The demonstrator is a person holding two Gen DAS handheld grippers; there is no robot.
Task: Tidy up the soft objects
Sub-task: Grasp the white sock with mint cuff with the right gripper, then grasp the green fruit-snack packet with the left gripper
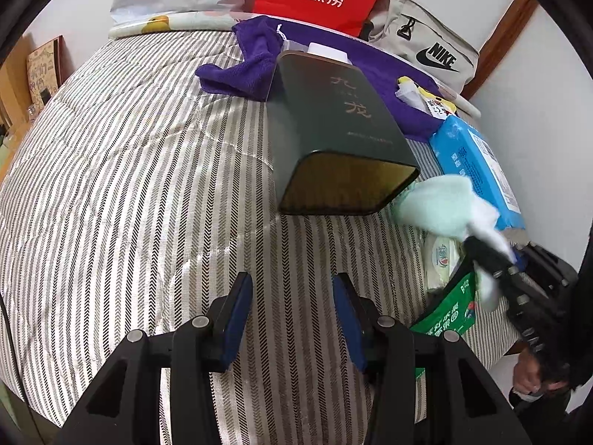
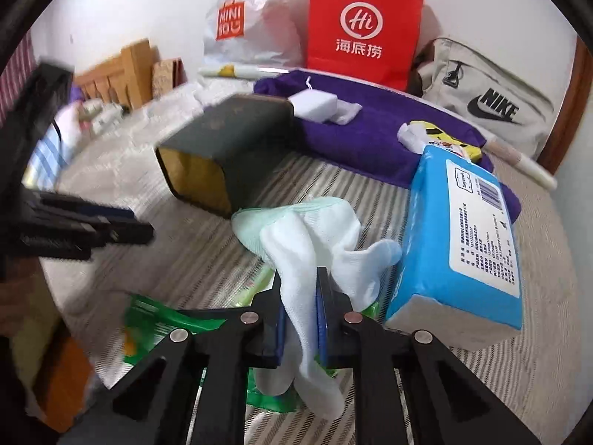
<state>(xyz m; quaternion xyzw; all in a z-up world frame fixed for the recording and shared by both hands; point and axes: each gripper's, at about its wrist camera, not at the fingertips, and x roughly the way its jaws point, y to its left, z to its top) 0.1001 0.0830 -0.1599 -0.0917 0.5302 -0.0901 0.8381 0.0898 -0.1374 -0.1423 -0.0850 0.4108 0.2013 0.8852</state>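
- The right tool (image 2: pixel 300 278) is clenched on a bundle of socks (image 2: pixel 315 237); its two blue pads press the white cloth from both sides
- The socks are white, with a pale green one (image 2: pixel 259 222) bunched at the far end; part of the bundle stands up past the tips of the right tool and part hangs down behind the pads
- From the left wrist view the same socks (image 1: pixel 441 204) show to the right of the left tool, held up above the bed at the end of the right tool (image 1: pixel 481 256)
- The left tool (image 1: pixel 292 289) is released: its pads stand apart with only the striped bed cover (image 1: pixel 129 185) between them, and they hold nothing
- A dark green box (image 1: pixel 333 122) lies on its side on the bed straight ahead of the left tool, with its open golden end (image 1: pixel 344 185) turned toward that tool; the socks are just beside the right corner of this end
- A blue tissue pack (image 2: pixel 463 237) lies to the right of the right tool, close to the socks
- A green packet (image 2: pixel 159 326) lies on the bed under and to the left of the right tool
- Far ahead of both tools a purple cloth (image 2: pixel 370 133) is spread on the bed; behind it a red paper bag (image 2: pixel 363 26), a white plastic bag (image 2: pixel 252 18) and a grey bag (image 2: pixel 489 96) stand by the wall
- A hand (image 1: pixel 530 374) grips the handle of the right tool at the lower right edge of the left wrist view
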